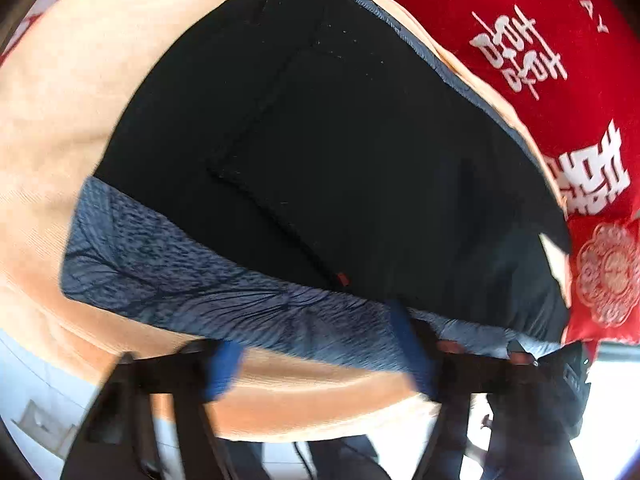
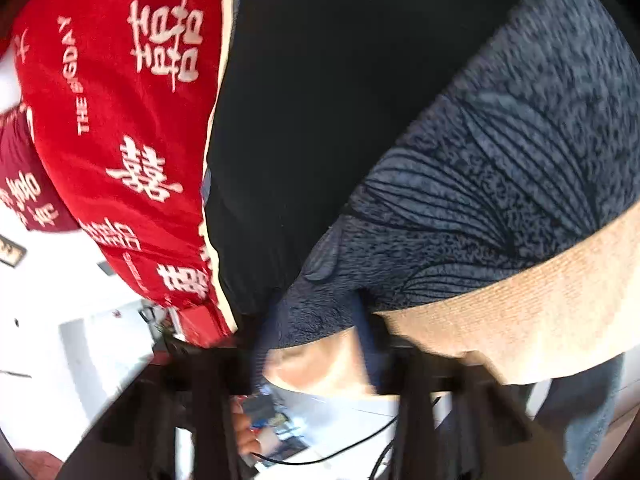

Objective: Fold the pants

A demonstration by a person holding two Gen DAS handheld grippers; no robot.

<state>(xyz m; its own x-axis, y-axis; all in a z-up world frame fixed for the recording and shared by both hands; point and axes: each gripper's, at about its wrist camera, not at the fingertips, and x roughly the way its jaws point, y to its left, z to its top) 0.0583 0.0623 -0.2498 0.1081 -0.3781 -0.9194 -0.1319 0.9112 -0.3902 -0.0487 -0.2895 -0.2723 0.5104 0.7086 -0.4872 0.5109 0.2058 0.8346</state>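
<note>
The pants (image 1: 328, 152) are black with a blue-grey patterned waistband (image 1: 192, 276) and lie on a beige bed cover (image 1: 68, 92). My left gripper (image 1: 320, 364) is open at the waistband's near edge; its blue fingertips (image 1: 412, 344) stand wide apart, the right one touching the band. In the right wrist view the black pants (image 2: 320, 120) and the waistband (image 2: 500, 176) fill the frame. My right gripper (image 2: 316, 344) is open, its blue fingers (image 2: 366, 340) straddling the waistband's corner.
A red quilt with white characters (image 1: 540, 60) lies beside the pants, also in the right wrist view (image 2: 120, 120). The beige cover's near edge (image 2: 520, 312) drops off to a light floor (image 1: 32, 384) below.
</note>
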